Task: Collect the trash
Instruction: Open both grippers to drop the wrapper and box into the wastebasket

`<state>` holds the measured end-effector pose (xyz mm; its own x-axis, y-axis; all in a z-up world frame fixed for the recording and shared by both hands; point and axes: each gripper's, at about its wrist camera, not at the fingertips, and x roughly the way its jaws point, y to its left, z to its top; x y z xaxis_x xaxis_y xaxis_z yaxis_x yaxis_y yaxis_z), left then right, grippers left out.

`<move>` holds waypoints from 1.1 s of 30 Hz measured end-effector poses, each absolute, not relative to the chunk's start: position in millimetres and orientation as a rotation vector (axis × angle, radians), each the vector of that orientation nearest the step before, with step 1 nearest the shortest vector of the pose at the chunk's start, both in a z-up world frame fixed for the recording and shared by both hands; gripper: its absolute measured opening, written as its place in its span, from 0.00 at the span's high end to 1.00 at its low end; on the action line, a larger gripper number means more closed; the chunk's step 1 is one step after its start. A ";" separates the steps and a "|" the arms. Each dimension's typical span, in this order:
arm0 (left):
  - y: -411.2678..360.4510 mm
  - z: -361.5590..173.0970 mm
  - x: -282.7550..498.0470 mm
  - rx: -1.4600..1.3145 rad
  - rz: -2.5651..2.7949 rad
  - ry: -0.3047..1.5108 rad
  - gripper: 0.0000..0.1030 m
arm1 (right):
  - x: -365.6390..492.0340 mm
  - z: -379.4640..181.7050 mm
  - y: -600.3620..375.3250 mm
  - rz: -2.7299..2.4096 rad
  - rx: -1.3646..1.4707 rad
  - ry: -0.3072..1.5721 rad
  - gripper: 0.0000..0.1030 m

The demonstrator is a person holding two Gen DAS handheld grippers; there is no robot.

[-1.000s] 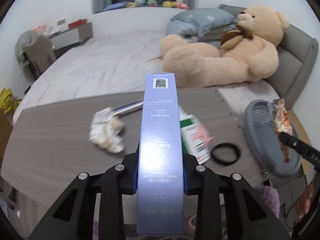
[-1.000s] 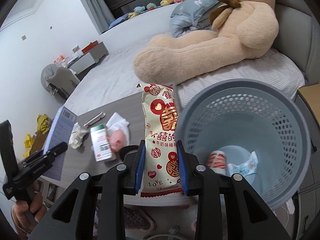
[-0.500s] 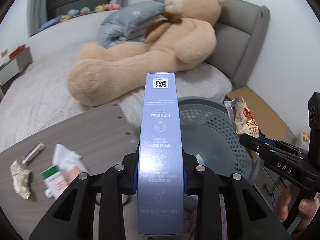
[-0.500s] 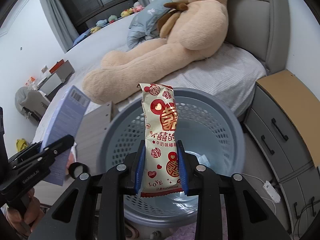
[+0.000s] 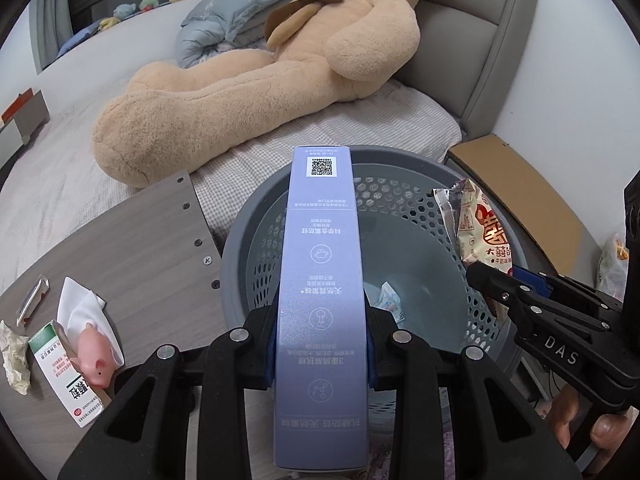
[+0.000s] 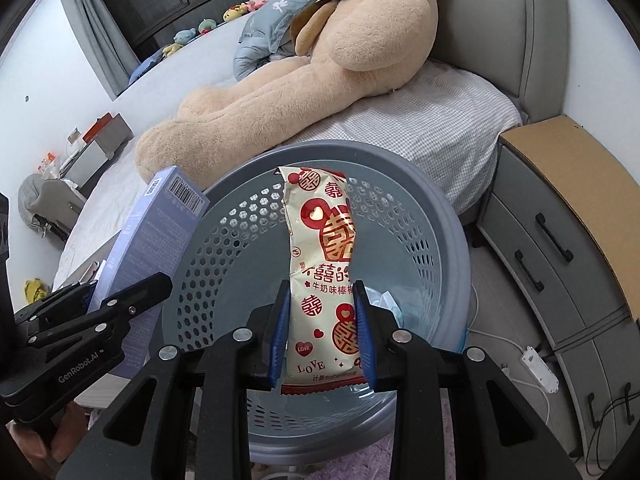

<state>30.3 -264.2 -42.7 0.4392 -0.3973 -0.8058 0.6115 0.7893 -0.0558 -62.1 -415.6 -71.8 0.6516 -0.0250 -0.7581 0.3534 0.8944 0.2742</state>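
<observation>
Both grippers have swung from the table (image 5: 132,248) to over the bin (image 5: 404,184): left gripper (image 5: 322,334) clamps the box (image 5: 320,280), right gripper (image 6: 322,332) clamps the wrapper (image 6: 324,264). Bear (image 5: 248,80) lies behind; tissue (image 5: 18,350), carton (image 5: 66,376) remain tabled.

Home bedroom. A bed (image 6: 436,128) with a grey padded headboard (image 5: 472,40) is seen at 12 to 1 o'clock; a large teddy bear (image 5: 248,80) and a blue-grey pillow (image 5: 240,12) are laid on it. Small plush toys (image 6: 240,10) are lined along a curtained window sill at 11 o'clock. A drawer nightstand (image 6: 560,216) is placed at 3 o'clock, with a power strip (image 6: 538,368) on the floor beside it.
</observation>
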 end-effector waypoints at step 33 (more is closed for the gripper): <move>-247.3 -28.8 24.6 0.228 -0.549 0.853 0.16 | -67.3 -68.0 -417.3 -0.252 0.417 0.811 0.54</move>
